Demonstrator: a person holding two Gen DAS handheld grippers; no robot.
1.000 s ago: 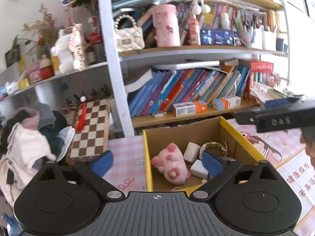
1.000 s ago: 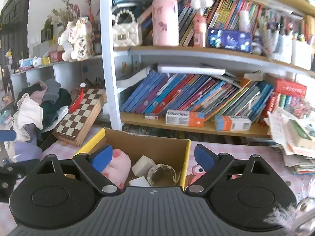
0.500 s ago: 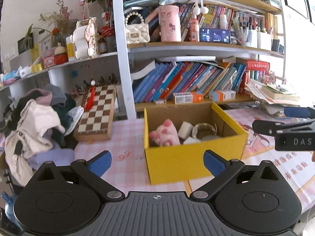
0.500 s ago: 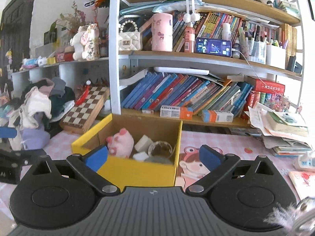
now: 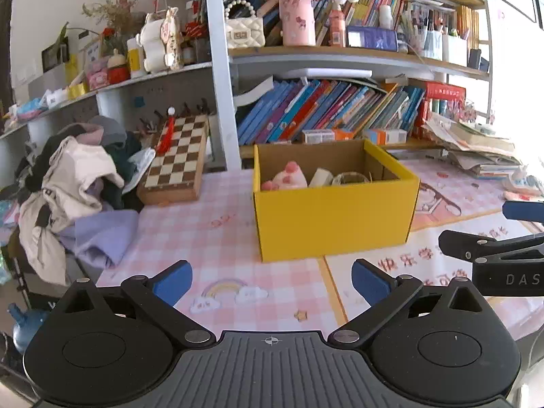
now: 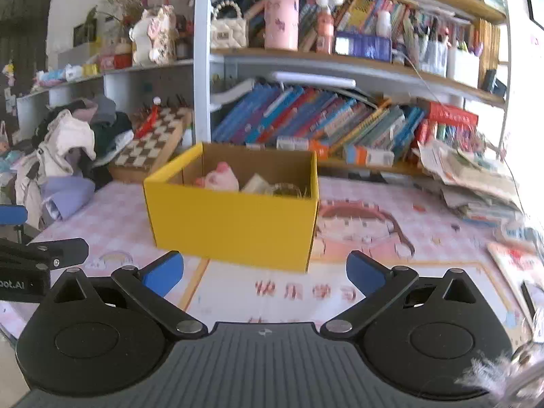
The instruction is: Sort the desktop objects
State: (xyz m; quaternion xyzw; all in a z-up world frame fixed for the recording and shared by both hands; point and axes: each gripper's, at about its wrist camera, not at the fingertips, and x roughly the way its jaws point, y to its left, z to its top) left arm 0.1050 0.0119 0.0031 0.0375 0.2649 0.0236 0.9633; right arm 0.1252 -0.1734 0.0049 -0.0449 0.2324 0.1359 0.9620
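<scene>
Both grippers hang in front of the yellow box point(image 5: 335, 217) on the pink checked table point(image 5: 210, 238), jaws spread wide and empty. The right gripper point(image 6: 265, 268) has just been opening, nothing between its pads; the left gripper point(image 5: 272, 282) stands equally wide. Inside the box lie a pink plush point(image 5: 289, 178), a white block point(image 5: 321, 176) and a ring-shaped piece point(image 5: 350, 178). The sorting looks near done; any next pick likely lies right of the box, by the paper pile point(image 6: 476, 176), and calls for a low, level approach.
</scene>
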